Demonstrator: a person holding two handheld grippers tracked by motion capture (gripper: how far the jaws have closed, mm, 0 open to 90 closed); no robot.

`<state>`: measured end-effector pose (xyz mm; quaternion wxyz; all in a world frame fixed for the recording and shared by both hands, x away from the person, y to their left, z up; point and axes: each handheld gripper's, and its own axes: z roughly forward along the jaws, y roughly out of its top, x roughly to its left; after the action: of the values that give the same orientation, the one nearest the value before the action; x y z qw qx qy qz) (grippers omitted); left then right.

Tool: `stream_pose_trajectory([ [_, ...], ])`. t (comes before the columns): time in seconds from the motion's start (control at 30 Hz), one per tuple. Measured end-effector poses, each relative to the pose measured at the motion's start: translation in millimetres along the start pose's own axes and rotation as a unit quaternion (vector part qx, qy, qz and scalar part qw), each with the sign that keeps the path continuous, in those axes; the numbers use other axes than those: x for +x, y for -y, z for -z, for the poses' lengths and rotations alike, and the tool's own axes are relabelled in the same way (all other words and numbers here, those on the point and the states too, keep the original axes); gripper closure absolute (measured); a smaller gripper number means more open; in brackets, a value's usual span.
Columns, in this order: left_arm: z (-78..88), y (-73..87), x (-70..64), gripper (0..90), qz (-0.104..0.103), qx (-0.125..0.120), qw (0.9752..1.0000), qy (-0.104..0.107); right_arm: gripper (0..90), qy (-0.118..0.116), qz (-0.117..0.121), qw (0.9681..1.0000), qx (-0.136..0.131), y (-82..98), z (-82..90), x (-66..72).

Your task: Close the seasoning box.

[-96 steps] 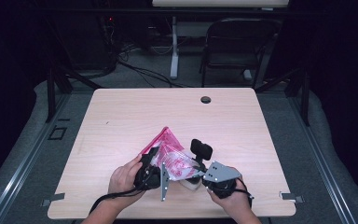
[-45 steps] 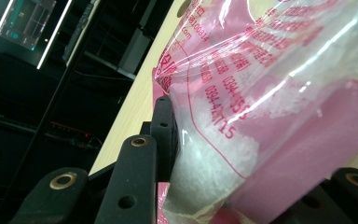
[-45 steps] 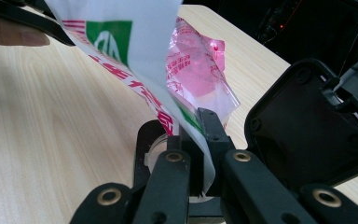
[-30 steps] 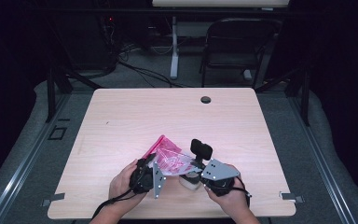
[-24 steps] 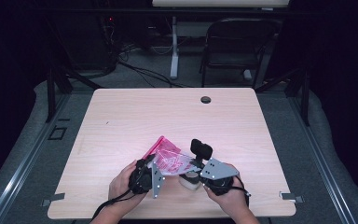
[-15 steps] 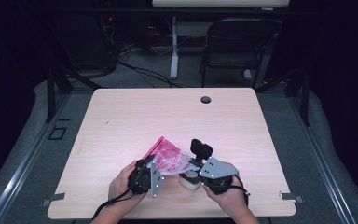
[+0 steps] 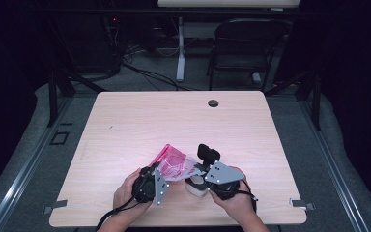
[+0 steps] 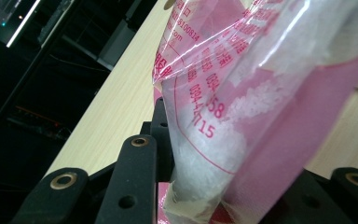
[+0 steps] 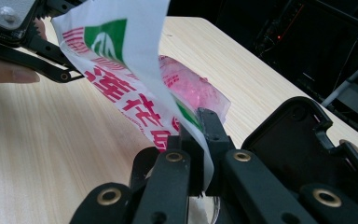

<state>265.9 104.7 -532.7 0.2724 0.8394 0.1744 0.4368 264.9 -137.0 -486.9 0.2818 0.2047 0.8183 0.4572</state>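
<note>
— What's different from a few seconds back?

— The pink plastic bag sat higher and more spread out then; now it is bunched lower, near the front edge of the table, between the two hands. Over the last second both hands kept their place.

— Start with the big things.

— The light wooden table carries everything, with a dark round hole near its far edge. A black chair stands beyond it.

— And the bag?

— It hangs just above the tabletop, holding white granules and printed with red numbers. A white label with green and red print faces the right gripper's camera.

— The grippers?

— The left gripper is clamped on the bag's lower end, plastic bulging between its jaws. The right gripper has its jaws pinched tight on the bag's thin white edge.
</note>
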Motion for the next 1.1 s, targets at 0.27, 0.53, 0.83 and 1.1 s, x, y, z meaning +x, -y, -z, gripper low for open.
stream_pose_trajectory([
  [0.27, -0.5, 2.5, -3.0, 72.6, 0.014, 0.001, 0.9999, 0.008, 90.0, -0.001, 0.003, 1.0000, 0.000, -1.0, -1.4, -0.2],
  [0.53, -1.0, 4.4, -6.0, 72.6, 0.023, 0.001, 0.9996, 0.016, 90.0, 0.001, 0.008, 1.0000, 0.000, -2.8, -1.7, 0.5],
  [0.83, -2.9, 6.5, -8.2, 72.6, 0.038, 0.002, 0.9988, 0.031, 90.0, 0.001, 0.012, 0.9999, 0.000, -3.6, -2.4, 0.7],
  [1.1, -3.8, 7.8, -9.3, 72.6, 0.046, 0.001, 0.9982, 0.037, 90.0, 0.001, 0.014, 0.9999, 0.001, -4.3, -2.3, 0.7],
])
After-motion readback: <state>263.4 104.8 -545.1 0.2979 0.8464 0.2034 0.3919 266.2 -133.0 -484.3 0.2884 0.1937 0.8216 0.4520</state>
